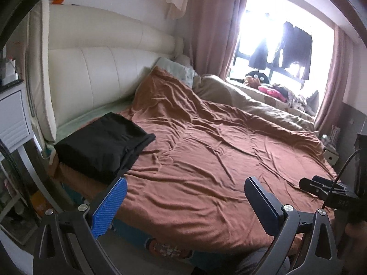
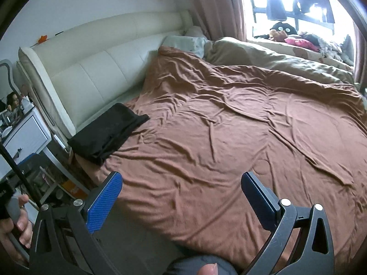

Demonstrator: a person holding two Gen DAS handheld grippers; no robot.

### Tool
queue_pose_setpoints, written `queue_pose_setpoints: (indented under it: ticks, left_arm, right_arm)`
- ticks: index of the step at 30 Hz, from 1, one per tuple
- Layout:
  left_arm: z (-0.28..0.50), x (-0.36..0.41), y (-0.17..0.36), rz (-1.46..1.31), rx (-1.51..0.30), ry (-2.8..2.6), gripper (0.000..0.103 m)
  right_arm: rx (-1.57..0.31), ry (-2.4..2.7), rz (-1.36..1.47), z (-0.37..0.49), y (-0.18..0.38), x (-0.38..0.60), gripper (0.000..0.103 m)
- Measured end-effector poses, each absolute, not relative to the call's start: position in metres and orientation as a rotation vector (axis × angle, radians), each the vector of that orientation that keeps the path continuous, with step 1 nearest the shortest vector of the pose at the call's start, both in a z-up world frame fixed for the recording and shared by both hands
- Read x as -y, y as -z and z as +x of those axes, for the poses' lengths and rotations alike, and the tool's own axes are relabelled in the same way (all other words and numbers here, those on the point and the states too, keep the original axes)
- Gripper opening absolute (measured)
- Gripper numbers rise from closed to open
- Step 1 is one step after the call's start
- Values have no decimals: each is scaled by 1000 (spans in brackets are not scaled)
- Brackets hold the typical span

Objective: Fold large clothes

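Observation:
A folded black garment (image 1: 103, 144) lies on the near left corner of the bed, close to the headboard; the right wrist view shows the same black garment (image 2: 109, 133). My left gripper (image 1: 185, 183) hangs open over the brown bedspread (image 1: 206, 149), nothing between its blue pads, and the black garment is just beyond its left finger. My right gripper (image 2: 182, 178) also stands wide open and empty above the bedspread (image 2: 229, 126), well short of the garment. The other gripper's body (image 1: 330, 190) shows at the right edge of the left wrist view.
A cream padded headboard (image 1: 96, 68) runs along the left. A white nightstand (image 2: 25, 139) stands by the bed's corner. An olive duvet (image 1: 252, 100) and pillow (image 1: 181, 68) lie at the far side under a bright window (image 1: 284, 39) with hung clothes. A hand (image 2: 16, 226) is at lower left.

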State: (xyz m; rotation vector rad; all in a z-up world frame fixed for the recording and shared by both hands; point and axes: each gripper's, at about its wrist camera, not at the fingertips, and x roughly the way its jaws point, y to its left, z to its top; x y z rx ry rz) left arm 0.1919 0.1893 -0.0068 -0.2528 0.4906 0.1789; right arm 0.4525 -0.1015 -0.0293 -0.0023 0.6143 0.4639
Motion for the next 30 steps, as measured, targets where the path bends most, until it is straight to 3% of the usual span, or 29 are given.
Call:
queue_pose_setpoints:
  ticks: [30]
  left_arm:
    - [14, -126, 15, -133, -364, -124, 102]
  right_arm:
    - [-388, -341, 77, 238, 69, 194, 103]
